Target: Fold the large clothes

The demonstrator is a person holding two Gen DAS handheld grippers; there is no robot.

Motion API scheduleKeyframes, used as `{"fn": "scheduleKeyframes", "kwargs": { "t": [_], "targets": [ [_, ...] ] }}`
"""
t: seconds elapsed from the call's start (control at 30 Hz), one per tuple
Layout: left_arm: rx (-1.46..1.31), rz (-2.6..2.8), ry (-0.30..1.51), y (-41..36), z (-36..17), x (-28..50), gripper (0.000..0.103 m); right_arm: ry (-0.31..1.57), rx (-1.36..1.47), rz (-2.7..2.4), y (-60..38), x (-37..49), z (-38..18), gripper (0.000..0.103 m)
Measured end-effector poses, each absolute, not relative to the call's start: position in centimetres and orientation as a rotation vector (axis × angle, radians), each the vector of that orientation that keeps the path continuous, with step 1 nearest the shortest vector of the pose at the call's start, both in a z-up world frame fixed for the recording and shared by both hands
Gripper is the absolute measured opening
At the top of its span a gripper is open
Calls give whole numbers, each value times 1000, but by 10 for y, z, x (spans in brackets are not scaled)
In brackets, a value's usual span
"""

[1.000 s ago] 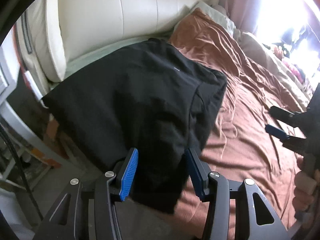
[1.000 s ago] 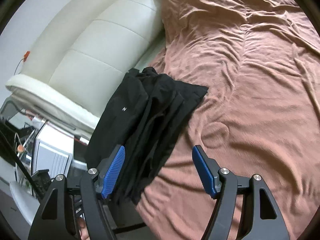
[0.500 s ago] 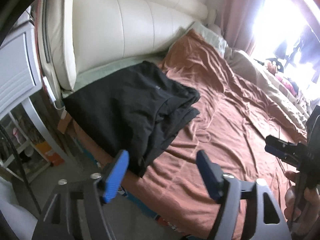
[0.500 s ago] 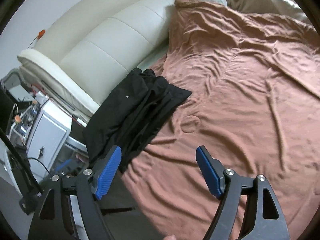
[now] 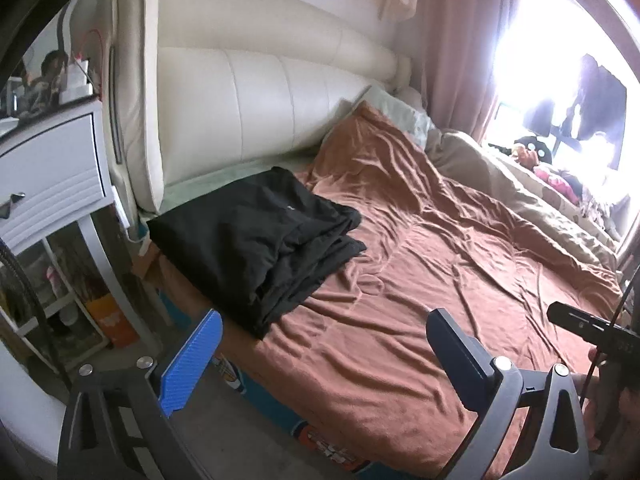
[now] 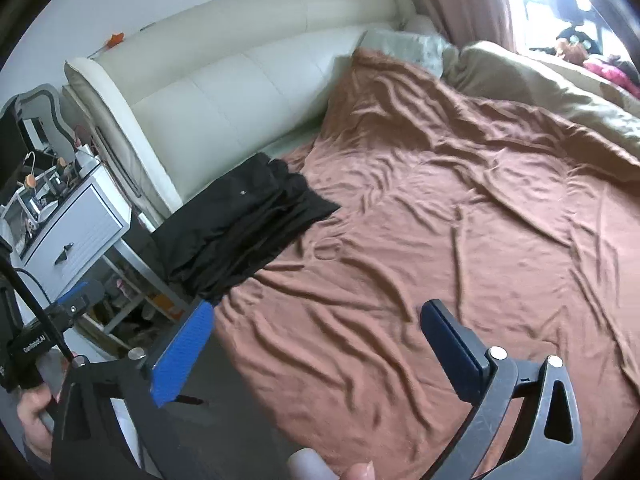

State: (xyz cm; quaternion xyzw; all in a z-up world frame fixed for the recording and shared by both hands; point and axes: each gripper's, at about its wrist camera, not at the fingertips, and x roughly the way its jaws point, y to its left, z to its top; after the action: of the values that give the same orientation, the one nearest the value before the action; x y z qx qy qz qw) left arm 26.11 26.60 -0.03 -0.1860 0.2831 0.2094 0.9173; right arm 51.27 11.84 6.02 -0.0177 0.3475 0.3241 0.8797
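Note:
A black garment [image 5: 264, 240] lies folded in a stack at the near left corner of the bed, on the brown sheet [image 5: 440, 288], close to the headboard. It also shows in the right wrist view [image 6: 240, 232]. My left gripper [image 5: 320, 356] is open and empty, well back from the garment, over the bed's near edge. My right gripper [image 6: 316, 352] is open and empty, above the brown sheet [image 6: 460, 240], to the right of the garment. The right gripper's body shows at the right edge of the left wrist view [image 5: 580, 326].
A cream padded headboard [image 5: 260, 104] stands behind the garment. A white nightstand [image 5: 48, 176] with clutter on it stands left of the bed. A beige duvet [image 5: 532, 200] and pillows lie at the far side by the bright window. Floor lies below the bed's edge.
Both grippers have pulled back and up from the folded garment. The left gripper, which straddled the garment's edge, has opened wider and is now clear of it.

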Motion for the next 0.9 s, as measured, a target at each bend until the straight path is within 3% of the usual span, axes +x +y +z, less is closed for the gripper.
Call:
{"fn": "scheduleKeyframes", "kwargs": {
  "t": [0.9],
  "targets": [
    [-312, 164, 426, 140, 34, 144, 102, 596, -37, 473, -3, 306, 75, 103]
  ]
}}
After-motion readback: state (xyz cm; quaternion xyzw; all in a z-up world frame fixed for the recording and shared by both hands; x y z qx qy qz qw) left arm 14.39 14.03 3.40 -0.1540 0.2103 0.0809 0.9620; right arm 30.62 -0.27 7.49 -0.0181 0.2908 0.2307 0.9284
